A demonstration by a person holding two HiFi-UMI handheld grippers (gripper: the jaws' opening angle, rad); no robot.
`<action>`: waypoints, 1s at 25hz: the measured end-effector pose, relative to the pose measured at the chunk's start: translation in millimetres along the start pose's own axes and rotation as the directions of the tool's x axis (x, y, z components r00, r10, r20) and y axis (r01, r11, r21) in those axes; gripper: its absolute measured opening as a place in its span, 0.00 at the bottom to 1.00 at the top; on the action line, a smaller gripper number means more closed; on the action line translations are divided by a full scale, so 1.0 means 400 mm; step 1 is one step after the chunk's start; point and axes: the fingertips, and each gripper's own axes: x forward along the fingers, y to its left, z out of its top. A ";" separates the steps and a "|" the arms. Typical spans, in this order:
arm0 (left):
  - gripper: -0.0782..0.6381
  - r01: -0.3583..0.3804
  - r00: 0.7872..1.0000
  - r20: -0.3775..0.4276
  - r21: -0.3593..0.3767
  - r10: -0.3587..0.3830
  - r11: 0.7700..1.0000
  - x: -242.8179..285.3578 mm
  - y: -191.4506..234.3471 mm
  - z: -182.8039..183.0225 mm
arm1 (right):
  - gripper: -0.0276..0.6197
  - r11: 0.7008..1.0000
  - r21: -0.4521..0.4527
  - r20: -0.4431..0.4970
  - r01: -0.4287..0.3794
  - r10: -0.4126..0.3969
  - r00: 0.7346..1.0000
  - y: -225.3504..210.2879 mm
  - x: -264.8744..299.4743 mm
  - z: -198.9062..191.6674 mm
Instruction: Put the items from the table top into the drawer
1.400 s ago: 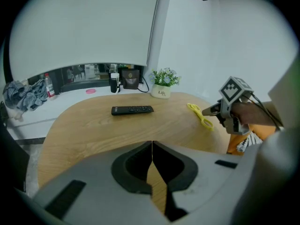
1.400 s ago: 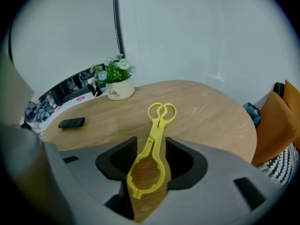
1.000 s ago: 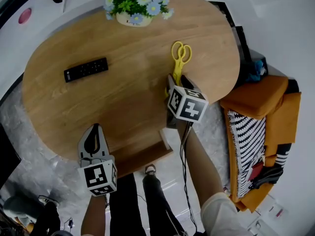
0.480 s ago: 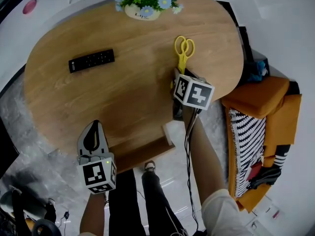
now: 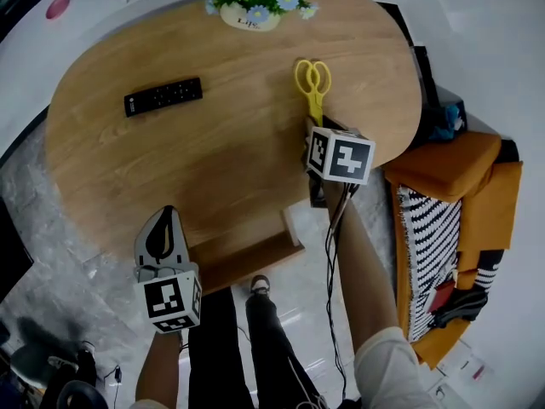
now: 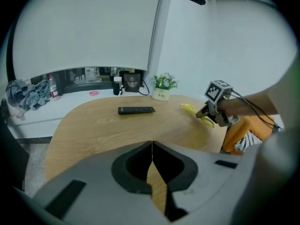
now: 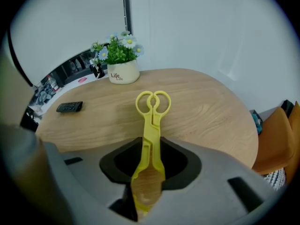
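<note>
Near the wooden table (image 5: 213, 169) edge, the right gripper (image 7: 146, 184) jaws have just been closing and press on the yellow tongs (image 7: 152, 121). The left gripper (image 6: 152, 165) jaws are together, empty.

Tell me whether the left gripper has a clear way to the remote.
Probably yes. The left gripper sits at the near edge of the table, and only bare wood lies between it and the remote.

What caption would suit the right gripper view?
The right gripper, jaws just closing, grips yellow plastic tongs on an oval wooden table.
</note>
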 end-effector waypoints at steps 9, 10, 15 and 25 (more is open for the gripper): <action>0.12 -0.023 1.000 -0.005 -0.029 0.023 0.999 -0.064 -0.014 -0.047 | 0.21 0.993 -0.085 0.049 -0.084 0.088 0.995 0.052 -0.118 -0.060; 0.12 -0.031 0.999 -0.010 -0.040 0.031 0.999 -0.075 -0.013 -0.060 | 0.21 0.990 -0.102 0.049 -0.099 0.104 0.993 0.064 -0.132 -0.075; 0.12 -0.074 0.997 -0.025 -0.079 0.072 0.994 -0.153 -0.027 -0.126 | 0.22 0.970 -0.175 0.040 -0.166 0.175 0.984 0.111 -0.209 -0.160; 0.12 -0.122 0.992 -0.053 -0.126 0.116 0.985 -0.341 -0.104 -0.268 | 0.22 0.858 -0.379 -0.045 -0.345 0.355 0.934 0.229 -0.397 -0.412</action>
